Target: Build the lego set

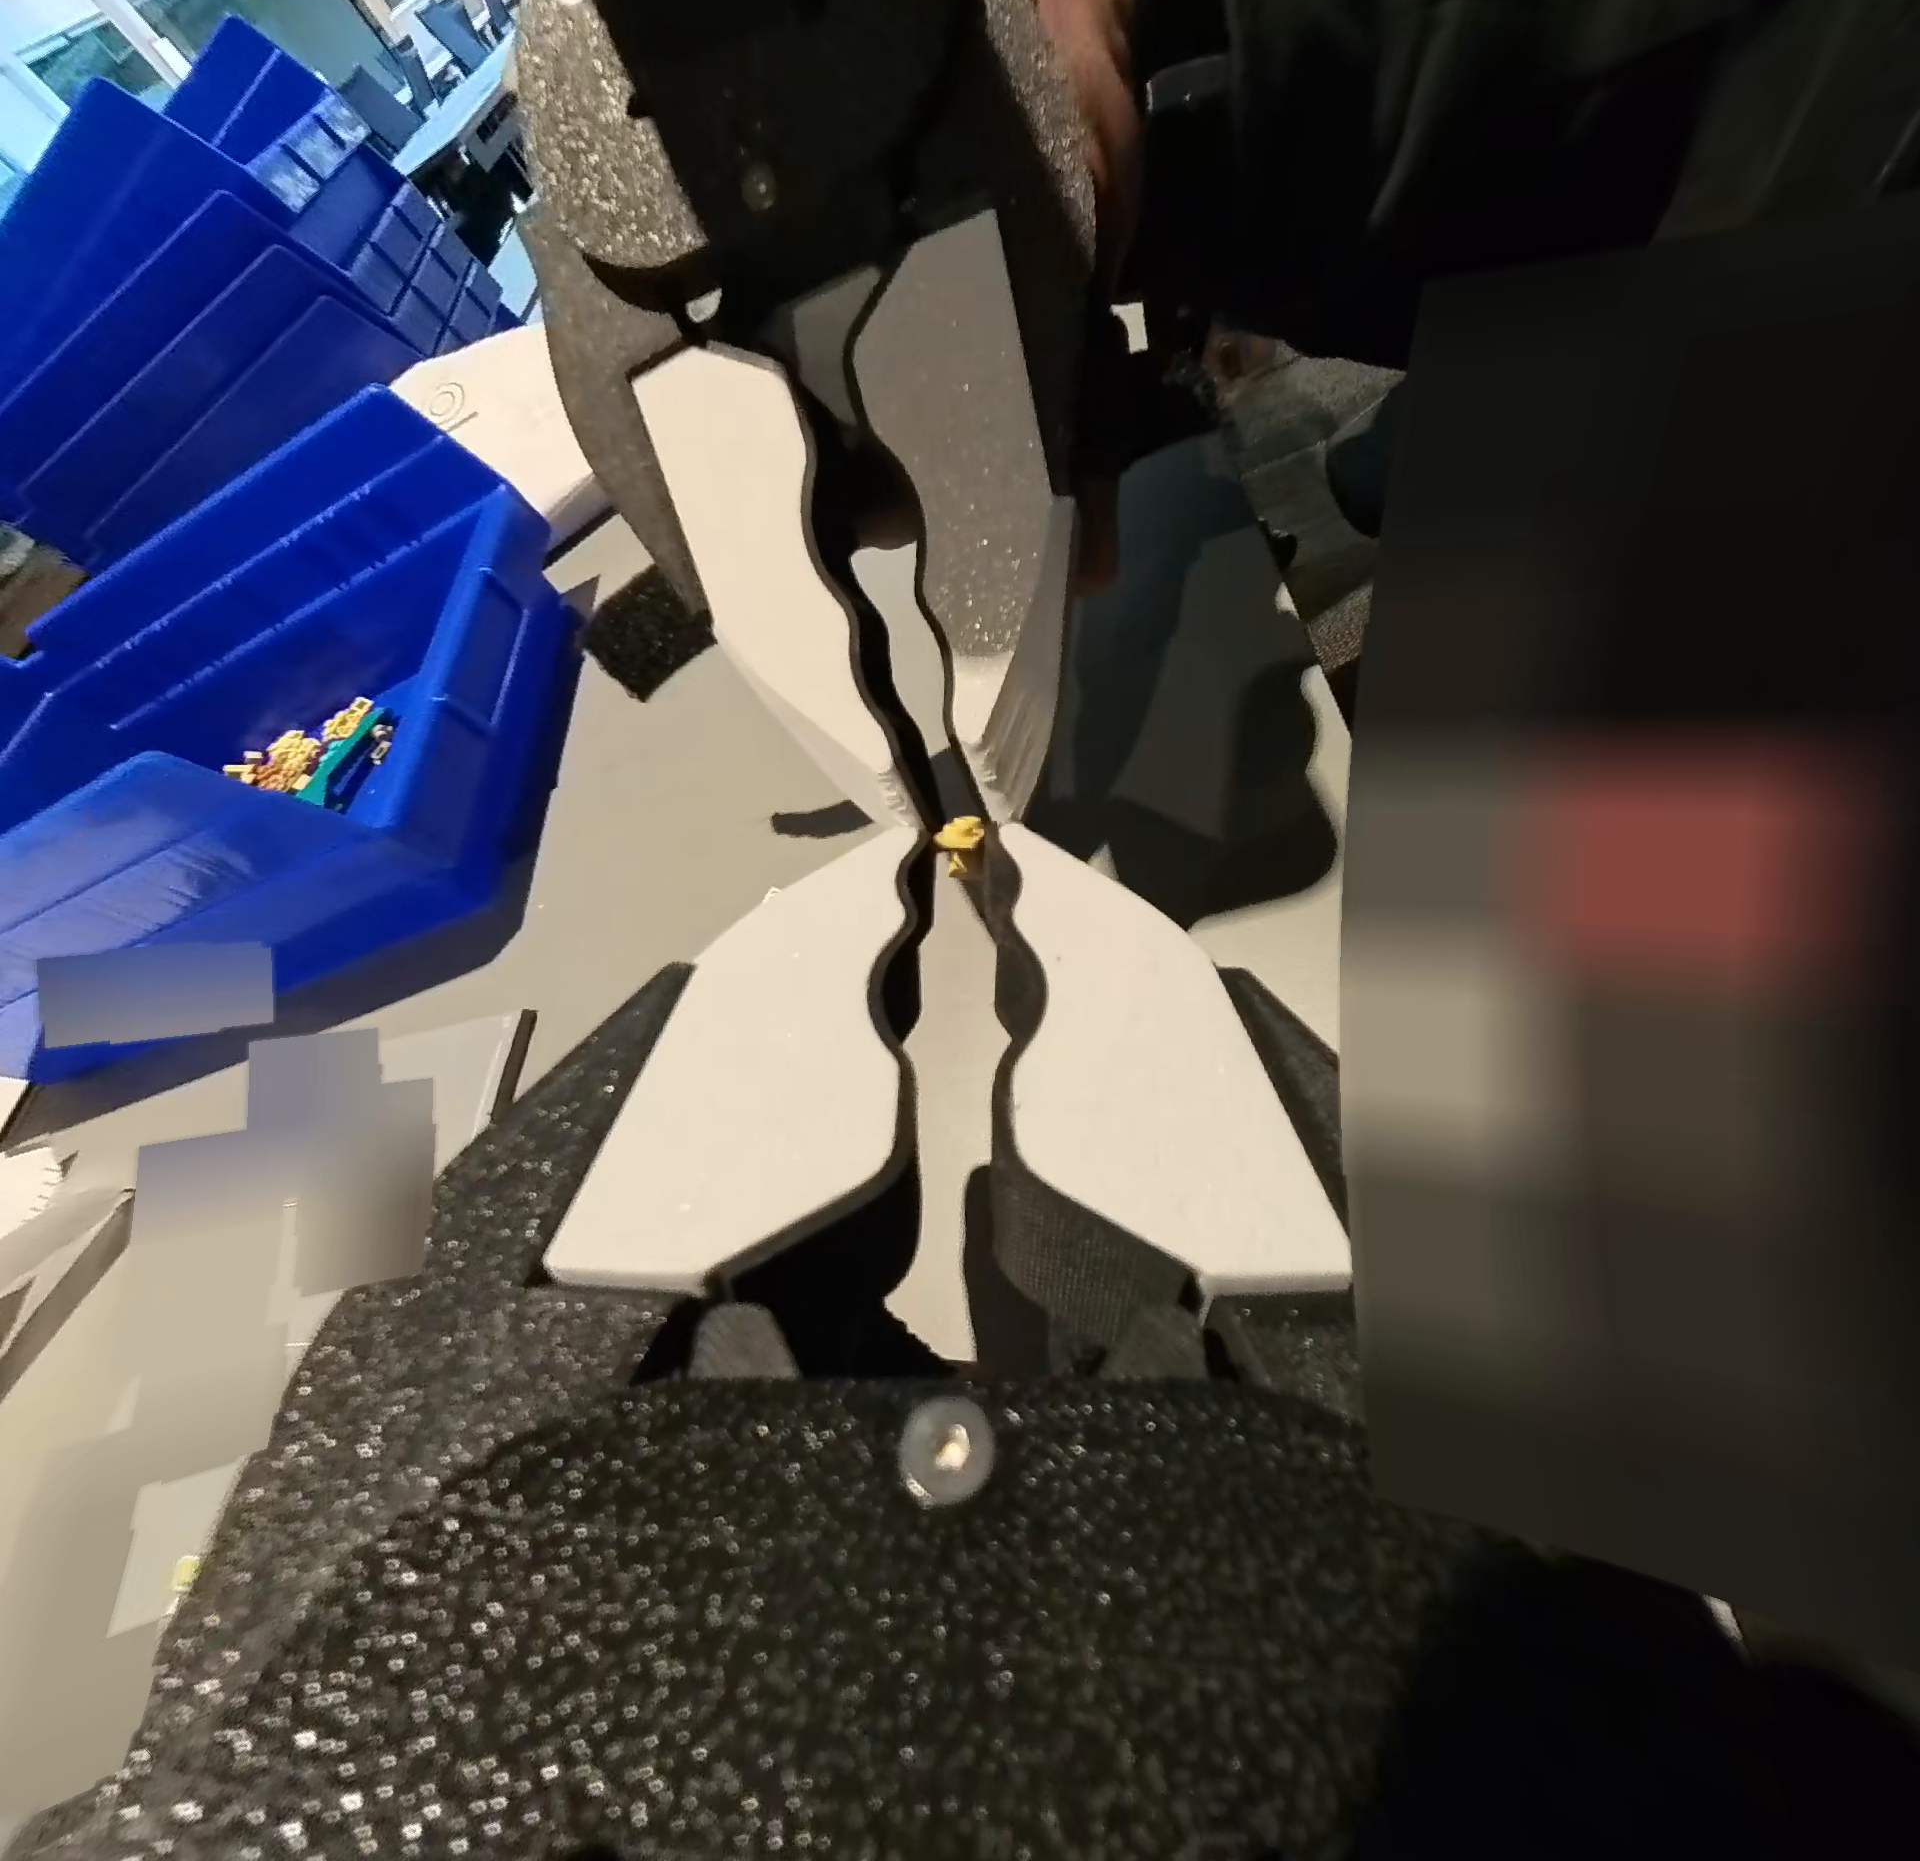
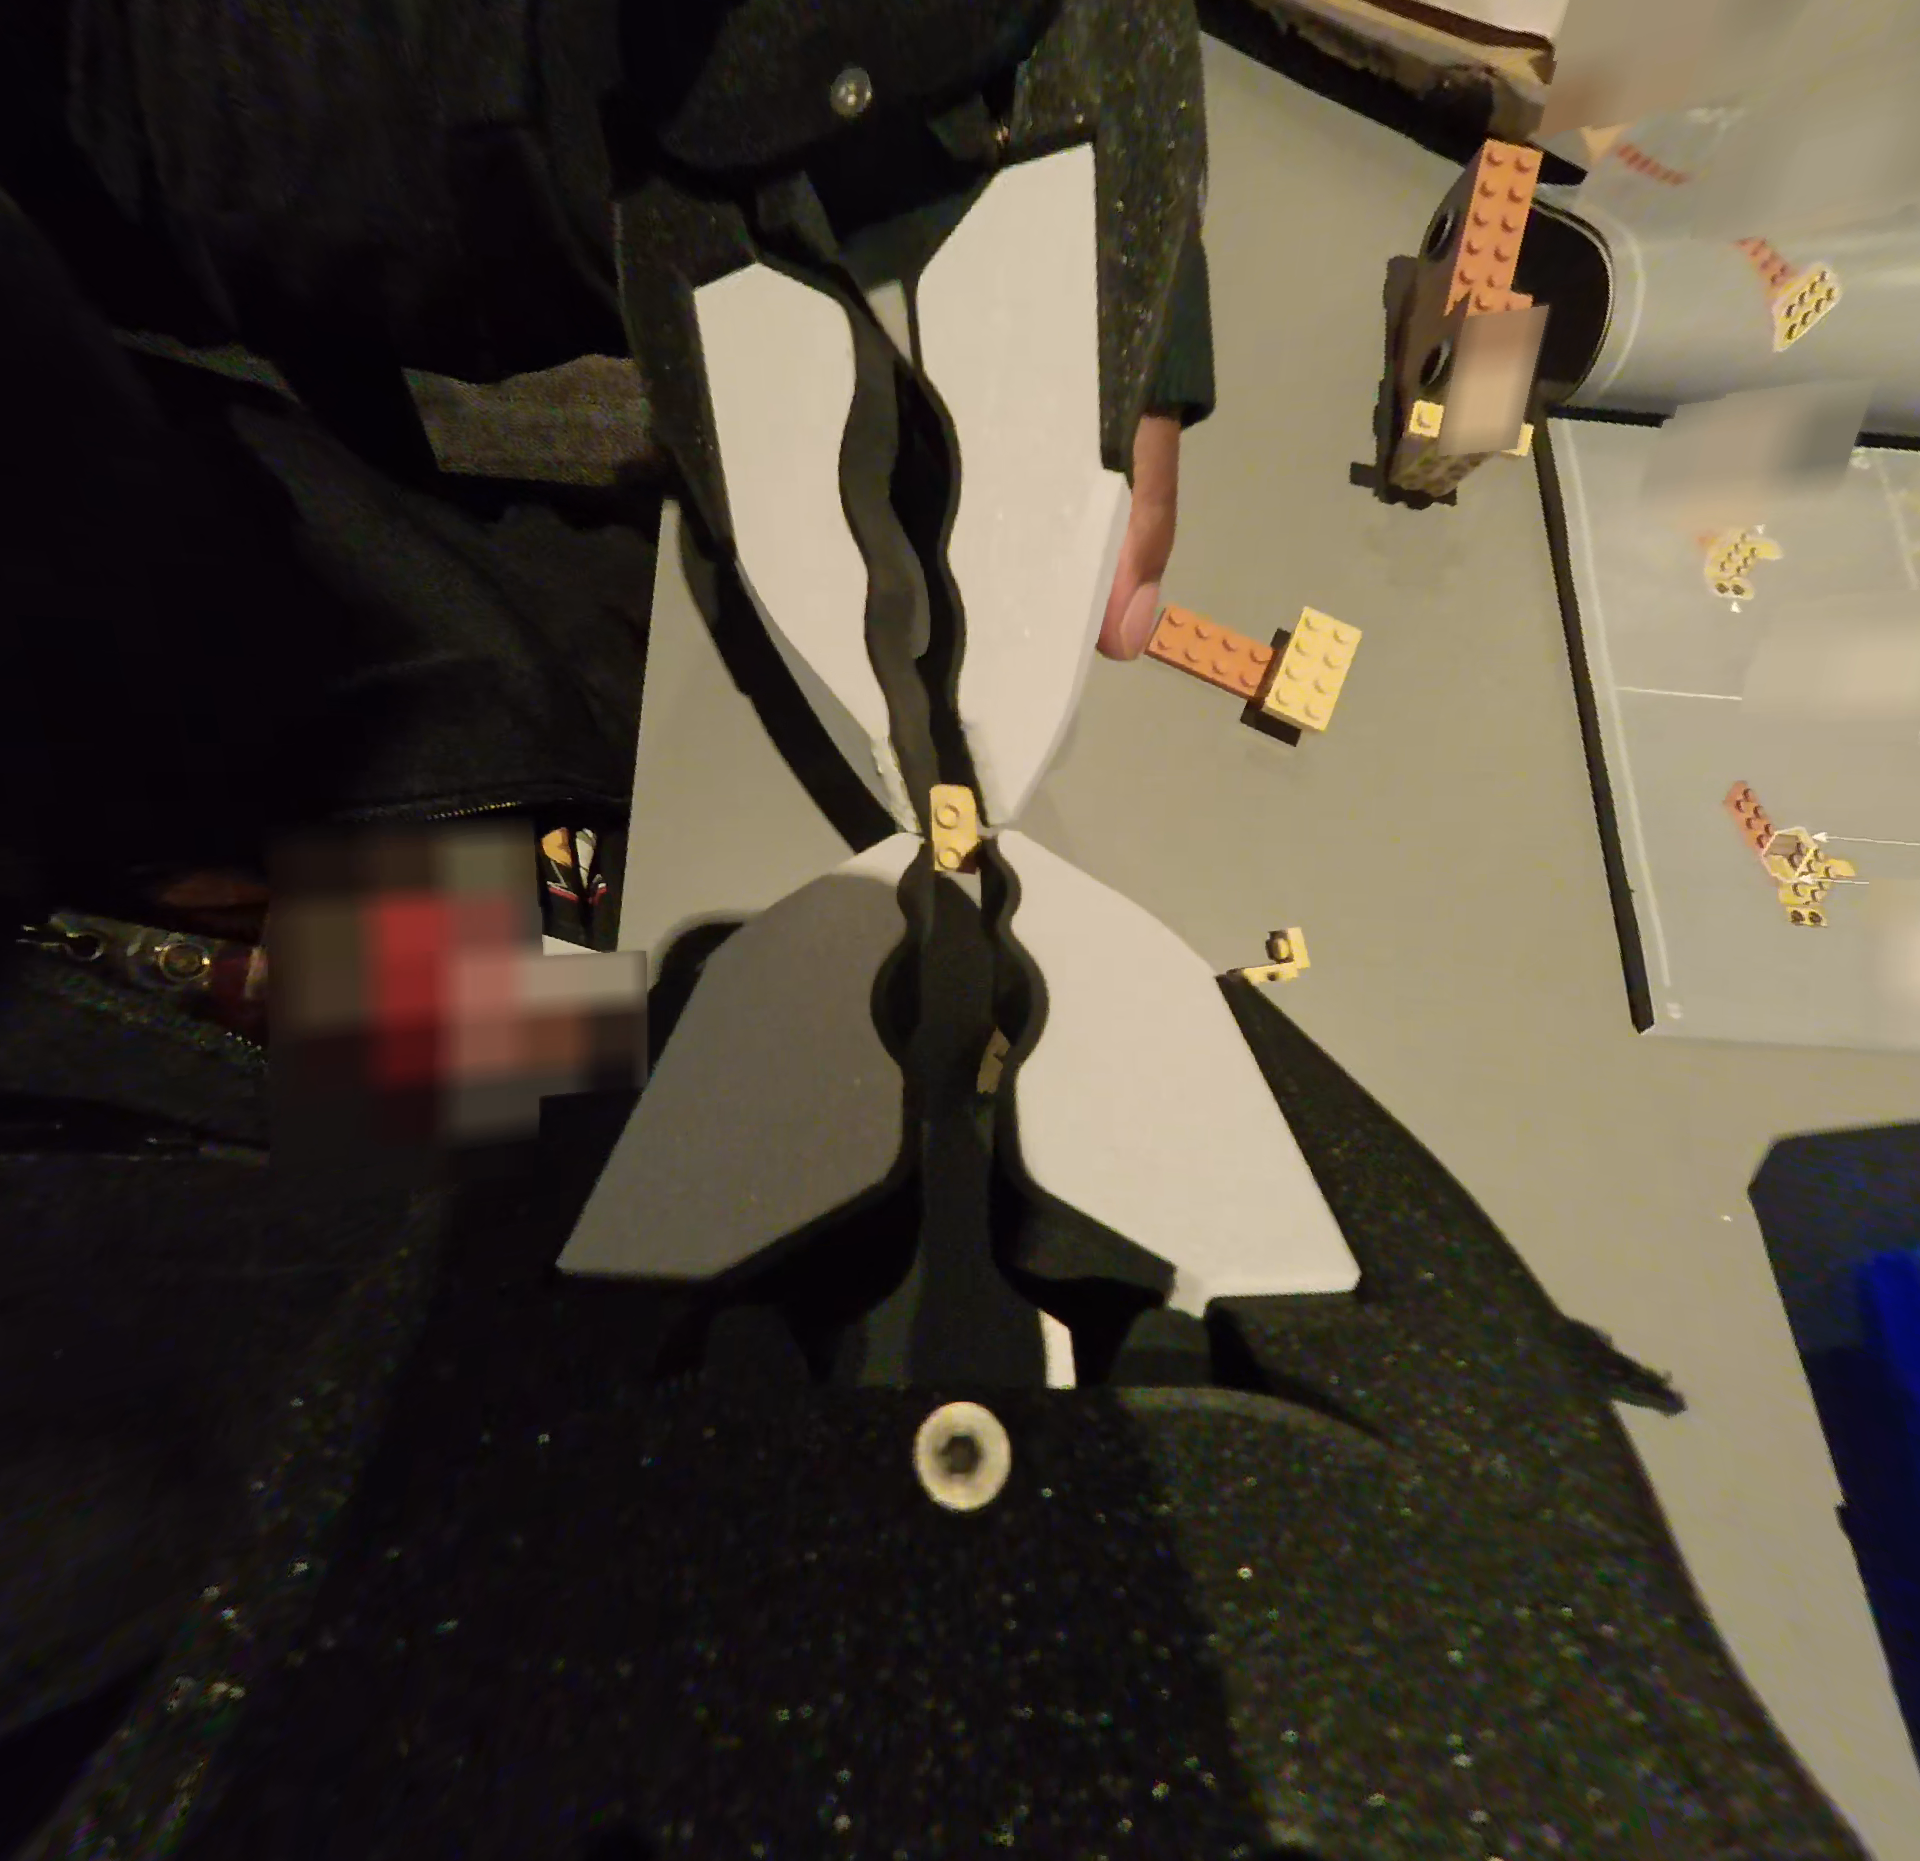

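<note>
Grey table (image 2: 1403, 980), seemingly office behind blue bins (image 1: 260, 585).

blue bins (image 1: 260, 585), grey table (image 2: 1351, 980)

No readable text, labels, brands, numbers or signs; instruction sheet (image 2: 1766, 668) shows only pictures.
</note>
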